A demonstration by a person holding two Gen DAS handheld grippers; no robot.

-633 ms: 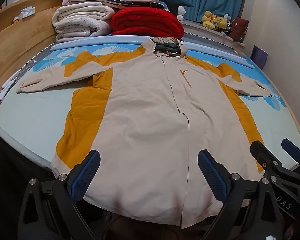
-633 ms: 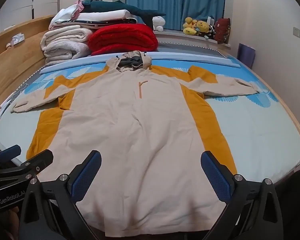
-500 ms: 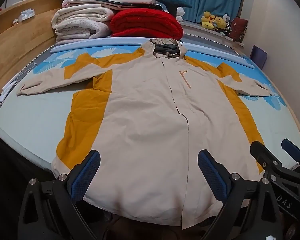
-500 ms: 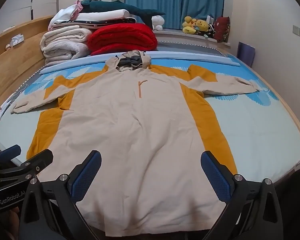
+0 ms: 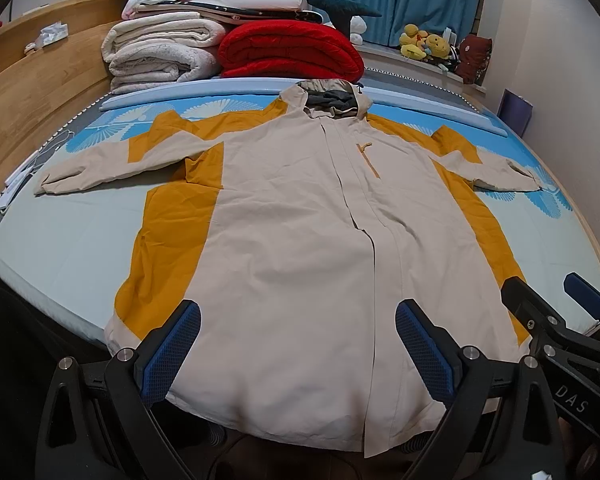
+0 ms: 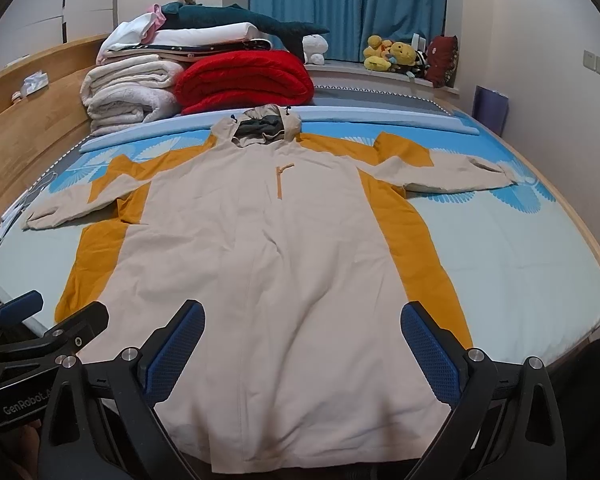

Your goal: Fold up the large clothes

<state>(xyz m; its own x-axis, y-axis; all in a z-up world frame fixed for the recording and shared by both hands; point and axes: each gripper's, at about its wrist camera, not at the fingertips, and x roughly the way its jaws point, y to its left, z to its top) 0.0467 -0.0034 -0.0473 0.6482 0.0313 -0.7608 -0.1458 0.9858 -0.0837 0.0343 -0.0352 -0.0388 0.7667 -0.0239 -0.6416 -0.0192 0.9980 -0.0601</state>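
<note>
A large beige hooded coat (image 5: 300,240) (image 6: 260,260) with mustard-yellow side panels lies flat and face up on the bed, hood toward the far end, both sleeves spread out sideways. Its hem hangs over the near bed edge. My left gripper (image 5: 298,344) hovers above the hem, left of the front zip, jaws wide open with nothing between them. My right gripper (image 6: 302,344) hovers over the hem's right half, also open and empty. In the left wrist view the right gripper (image 5: 556,304) shows at the far right; in the right wrist view the left gripper (image 6: 52,320) shows at the far left.
Folded white blankets (image 5: 160,56) and a red blanket (image 5: 292,52) are stacked at the bed's far end beside the wooden headboard (image 5: 32,92). Plush toys (image 6: 392,56) sit on the window ledge below blue curtains. Light blue mattress (image 6: 520,264) shows either side of the coat.
Both grippers stay open over the hem. The views shift only slightly; the coat has not moved.
</note>
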